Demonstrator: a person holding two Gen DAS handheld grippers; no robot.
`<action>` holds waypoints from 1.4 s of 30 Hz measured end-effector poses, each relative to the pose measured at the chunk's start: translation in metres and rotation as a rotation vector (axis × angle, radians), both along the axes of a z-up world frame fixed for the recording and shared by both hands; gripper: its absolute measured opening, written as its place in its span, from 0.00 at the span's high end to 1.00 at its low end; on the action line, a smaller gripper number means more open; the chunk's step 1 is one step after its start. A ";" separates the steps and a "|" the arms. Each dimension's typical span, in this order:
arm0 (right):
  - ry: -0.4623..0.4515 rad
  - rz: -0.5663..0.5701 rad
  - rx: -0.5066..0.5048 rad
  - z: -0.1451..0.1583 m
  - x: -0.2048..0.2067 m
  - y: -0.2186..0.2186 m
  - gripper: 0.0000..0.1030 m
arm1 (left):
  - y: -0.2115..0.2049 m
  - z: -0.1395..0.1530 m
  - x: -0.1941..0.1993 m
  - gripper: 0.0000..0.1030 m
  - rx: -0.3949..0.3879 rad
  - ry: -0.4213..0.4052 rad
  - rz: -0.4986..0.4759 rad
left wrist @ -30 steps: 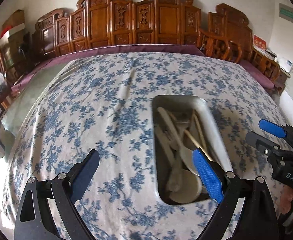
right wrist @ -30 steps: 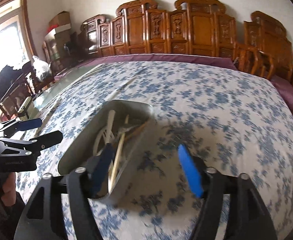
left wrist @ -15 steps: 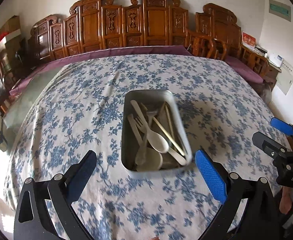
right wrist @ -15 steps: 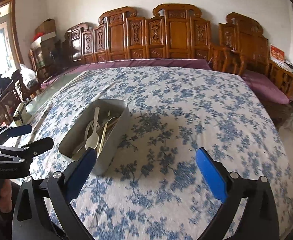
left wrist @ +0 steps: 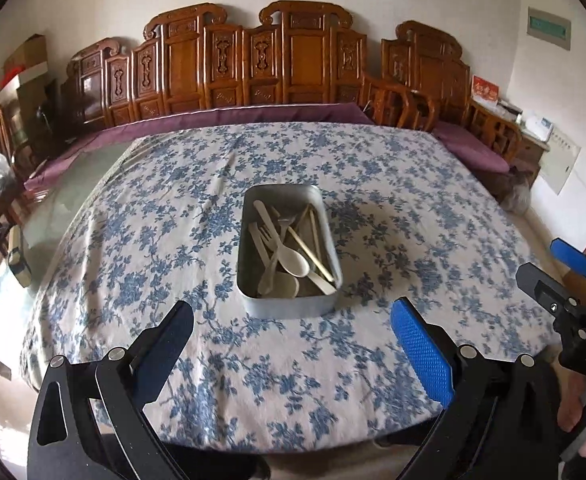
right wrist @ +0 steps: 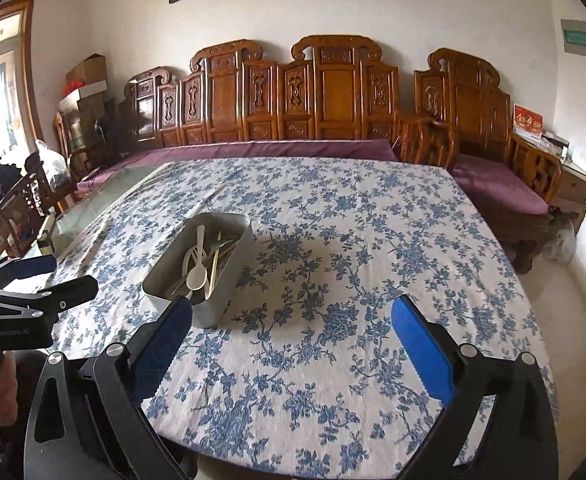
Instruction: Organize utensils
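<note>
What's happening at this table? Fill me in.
A person holds two grippers above a floral tablecloth. Both the left gripper and the right gripper are open and empty. All the utensils lie jumbled in a metal tin on the cloth; neither gripper touches it.

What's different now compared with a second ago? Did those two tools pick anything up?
Both tools drew back toward the near table edge: the left tool and right tool now sit farther from the grey metal tin of pale utensils. Nothing was picked up or released. Tin, utensils and floral tablecloth stayed put; both tools remain open.
</note>
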State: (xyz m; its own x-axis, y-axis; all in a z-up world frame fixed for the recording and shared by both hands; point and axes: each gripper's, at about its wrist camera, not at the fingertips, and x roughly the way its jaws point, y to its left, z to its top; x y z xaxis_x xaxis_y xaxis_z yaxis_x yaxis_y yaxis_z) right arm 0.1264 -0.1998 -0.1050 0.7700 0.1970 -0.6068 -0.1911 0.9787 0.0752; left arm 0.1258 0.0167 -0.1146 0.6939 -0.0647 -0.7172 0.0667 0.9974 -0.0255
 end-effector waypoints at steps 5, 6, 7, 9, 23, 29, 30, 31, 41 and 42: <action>-0.019 -0.009 0.001 0.012 -0.017 -0.004 0.02 | 0.001 0.013 -0.016 0.07 -0.001 -0.024 0.012; -0.024 -0.012 -0.002 0.014 -0.019 -0.004 0.02 | 0.001 0.017 -0.019 0.07 -0.004 -0.031 0.014; -0.028 -0.014 -0.003 0.017 -0.022 -0.004 0.02 | 0.000 0.021 -0.023 0.07 -0.006 -0.042 0.014; -0.041 -0.015 -0.001 0.024 -0.028 -0.006 0.02 | -0.002 0.030 -0.028 0.07 -0.003 -0.059 0.015; -0.201 -0.047 0.015 0.088 -0.062 -0.016 0.02 | -0.015 0.097 -0.059 0.07 0.012 -0.214 0.028; -0.288 -0.055 0.017 0.118 -0.079 -0.020 0.02 | -0.018 0.129 -0.076 0.07 0.011 -0.306 0.030; -0.298 -0.056 0.020 0.121 -0.081 -0.021 0.02 | -0.018 0.132 -0.079 0.07 0.010 -0.314 0.030; -0.306 -0.056 0.023 0.125 -0.084 -0.022 0.02 | -0.018 0.136 -0.082 0.07 0.011 -0.326 0.031; -0.353 -0.062 0.025 0.140 -0.097 -0.023 0.02 | -0.016 0.150 -0.097 0.07 0.010 -0.370 0.040; -0.351 -0.061 0.027 0.140 -0.097 -0.023 0.02 | -0.016 0.150 -0.097 0.07 0.010 -0.371 0.042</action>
State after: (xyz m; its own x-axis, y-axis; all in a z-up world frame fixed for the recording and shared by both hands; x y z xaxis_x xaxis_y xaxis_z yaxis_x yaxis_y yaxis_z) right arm 0.0293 -0.2226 0.0350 0.9416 0.1568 -0.2981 -0.1514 0.9876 0.0413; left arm 0.0283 0.0004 0.0358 0.9084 -0.0250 -0.4173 0.0286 0.9996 0.0023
